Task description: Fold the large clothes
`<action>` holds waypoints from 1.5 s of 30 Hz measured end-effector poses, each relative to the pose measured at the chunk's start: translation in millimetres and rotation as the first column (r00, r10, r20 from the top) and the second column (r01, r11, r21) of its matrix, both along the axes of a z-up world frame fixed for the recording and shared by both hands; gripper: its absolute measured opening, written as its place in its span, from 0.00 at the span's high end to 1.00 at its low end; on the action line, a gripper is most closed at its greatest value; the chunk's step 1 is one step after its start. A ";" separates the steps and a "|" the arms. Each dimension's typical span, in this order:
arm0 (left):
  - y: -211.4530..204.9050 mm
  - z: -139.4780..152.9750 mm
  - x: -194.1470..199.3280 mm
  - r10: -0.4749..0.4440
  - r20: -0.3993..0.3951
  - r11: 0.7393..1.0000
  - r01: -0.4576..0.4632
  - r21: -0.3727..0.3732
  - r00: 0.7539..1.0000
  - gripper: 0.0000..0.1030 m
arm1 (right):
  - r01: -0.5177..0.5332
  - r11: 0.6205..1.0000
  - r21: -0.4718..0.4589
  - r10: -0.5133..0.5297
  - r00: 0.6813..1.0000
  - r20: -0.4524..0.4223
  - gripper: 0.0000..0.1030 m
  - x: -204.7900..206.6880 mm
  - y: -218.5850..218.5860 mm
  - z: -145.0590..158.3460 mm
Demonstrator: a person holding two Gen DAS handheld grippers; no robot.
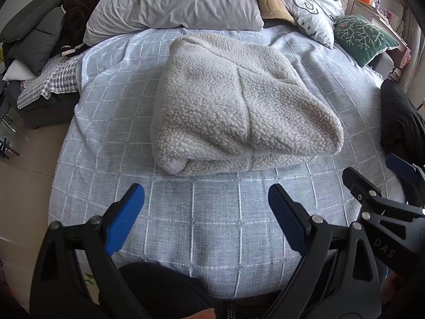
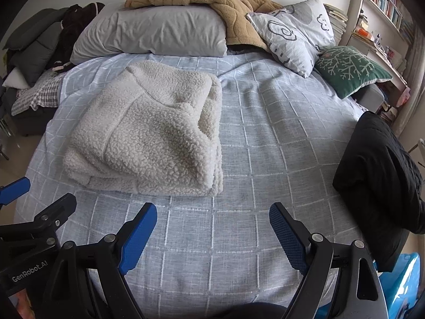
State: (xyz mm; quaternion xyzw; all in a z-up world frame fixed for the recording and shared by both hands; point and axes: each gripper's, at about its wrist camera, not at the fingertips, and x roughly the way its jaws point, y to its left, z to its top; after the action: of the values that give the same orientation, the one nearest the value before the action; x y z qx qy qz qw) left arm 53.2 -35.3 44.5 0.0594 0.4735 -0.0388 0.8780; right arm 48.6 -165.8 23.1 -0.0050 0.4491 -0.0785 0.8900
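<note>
**Left wrist view: fleece folded, both claws empty**

Left claw (image 1: 205, 207): spread, holding nothing, above bare bedspread (image 1: 212, 226). Right claw (image 2: 212, 224): likewise spread and empty. Fleece garment (image 1: 239, 101): mid-bed, just beyond both, already a thick bundle. Any further fold likely needs both near corners pinched deep and lifted evenly. Surroundings: black garment (image 2: 377, 159) at right edge, pillows (image 2: 159, 32) at head; nothing blocks the approach.

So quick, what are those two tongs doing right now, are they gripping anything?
Left tongs: open, holding nothing, above the bedspread short of the folded fleece.
Right tongs: open, holding nothing.
</note>
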 end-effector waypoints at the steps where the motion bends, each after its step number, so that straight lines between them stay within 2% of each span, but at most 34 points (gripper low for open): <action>1: -0.6 -0.2 -0.7 -0.001 -0.001 1.000 0.001 -0.001 1.000 0.09 | 0.001 1.000 0.001 -0.001 1.000 -0.001 0.14 0.0 0.4 0.1; 32: 1.4 -3.1 -0.7 0.002 -0.005 1.000 -0.002 0.002 1.000 0.09 | 0.002 1.000 0.009 -0.002 1.000 -0.007 0.14 -2.3 4.1 -2.4; 45: 4.8 -11.9 2.1 0.001 -0.044 1.000 -0.002 -0.022 0.999 0.09 | 0.001 1.000 0.010 -0.001 1.000 -0.008 0.14 -2.1 4.0 -2.5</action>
State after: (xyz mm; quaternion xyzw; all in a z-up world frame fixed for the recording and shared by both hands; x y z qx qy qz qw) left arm 55.3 -30.5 32.6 0.0483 0.4924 -0.0446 0.8679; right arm 46.5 -161.8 20.6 -0.0006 0.4530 -0.0765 0.8882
